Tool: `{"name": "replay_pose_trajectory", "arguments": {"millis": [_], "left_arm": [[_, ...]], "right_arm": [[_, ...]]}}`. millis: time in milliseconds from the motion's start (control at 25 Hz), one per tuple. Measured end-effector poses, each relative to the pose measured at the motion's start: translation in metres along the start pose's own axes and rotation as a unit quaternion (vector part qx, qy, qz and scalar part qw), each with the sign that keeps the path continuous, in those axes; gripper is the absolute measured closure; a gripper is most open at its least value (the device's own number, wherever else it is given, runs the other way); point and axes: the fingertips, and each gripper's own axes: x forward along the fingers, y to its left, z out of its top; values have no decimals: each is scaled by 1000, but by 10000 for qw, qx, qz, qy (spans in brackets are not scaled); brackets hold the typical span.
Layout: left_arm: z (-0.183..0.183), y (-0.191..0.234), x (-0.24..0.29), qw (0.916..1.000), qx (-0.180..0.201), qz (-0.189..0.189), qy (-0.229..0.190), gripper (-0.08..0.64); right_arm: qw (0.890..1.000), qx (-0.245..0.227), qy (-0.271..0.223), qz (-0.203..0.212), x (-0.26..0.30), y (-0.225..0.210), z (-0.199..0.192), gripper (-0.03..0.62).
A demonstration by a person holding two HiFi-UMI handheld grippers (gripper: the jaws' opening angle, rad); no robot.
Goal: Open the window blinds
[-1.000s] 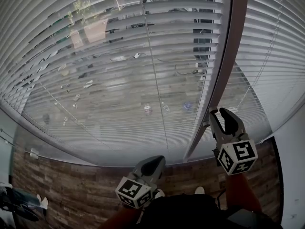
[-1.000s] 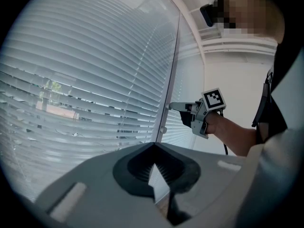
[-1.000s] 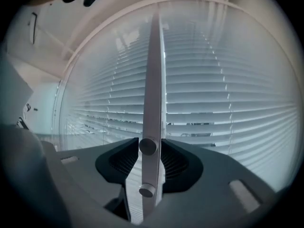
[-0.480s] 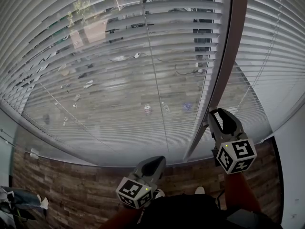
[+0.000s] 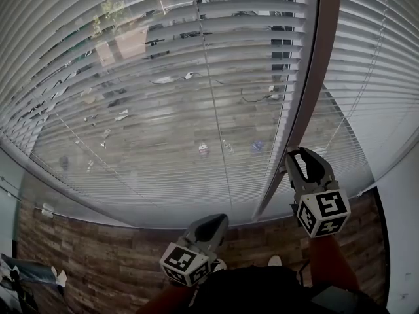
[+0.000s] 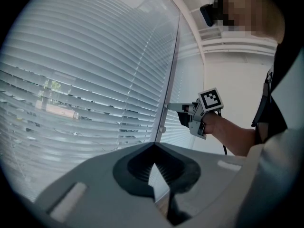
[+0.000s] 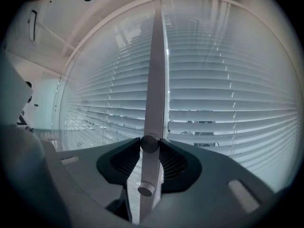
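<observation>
Grey slatted blinds (image 5: 163, 97) cover the window, and the street outside shows between the slats. A brown mullion (image 5: 314, 77) divides them from a second blind (image 5: 380, 77). My right gripper (image 5: 304, 153) is held level against the mullion (image 7: 156, 80). A small round knob (image 7: 149, 144) sits between its jaw tips. The jaws have just been closing around that knob, and I see no firm press on it. A second knob (image 7: 145, 189) sits just below. My left gripper (image 5: 211, 220) hangs lower at centre, shut and empty, apart from the blinds (image 6: 71, 80). The left gripper view shows the right gripper (image 6: 170, 107) at the mullion.
A thin lift cord (image 5: 203, 77) runs down the left blind. Wood-pattern floor (image 5: 98, 254) lies below the window, with a white wall (image 5: 402, 241) at right. White shoes (image 5: 57, 277) and a dark shape show at the lower left corner.
The right gripper's jaws have narrowed around the knob while both hands stayed put. The dark shape at the lower left has slid further out of the picture.
</observation>
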Motion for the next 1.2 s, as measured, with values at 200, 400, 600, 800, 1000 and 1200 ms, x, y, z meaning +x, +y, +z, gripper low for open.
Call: {"name": "replay_pose_trajectory", "arguments": {"millis": [200, 400, 600, 800, 1000, 1200], "left_arm": [[3, -1, 0, 10000, 3, -16, -15, 558], [2, -1, -3, 10000, 15, -11, -15, 558], [1, -2, -6, 10000, 13, -16, -7, 558], [2, -2, -6, 10000, 20, -19, -21, 559], [0, -3, -7, 10000, 1, -11, -7, 558], [-1, -2, -8, 10000, -13, 12, -5, 559]], "right_arm": [[9986, -519, 105, -52, 0, 0, 2, 442], [9907, -1336, 262, -86, 0, 2, 4, 442], [9762, -2123, 396, -216, -1, 7, 4, 442], [9617, -2670, 515, -350, -1, 9, 1, 443], [9462, -3138, 626, -485, -2, 9, 0, 445], [9260, -3654, 681, -664, -2, 9, -2, 445]]}}
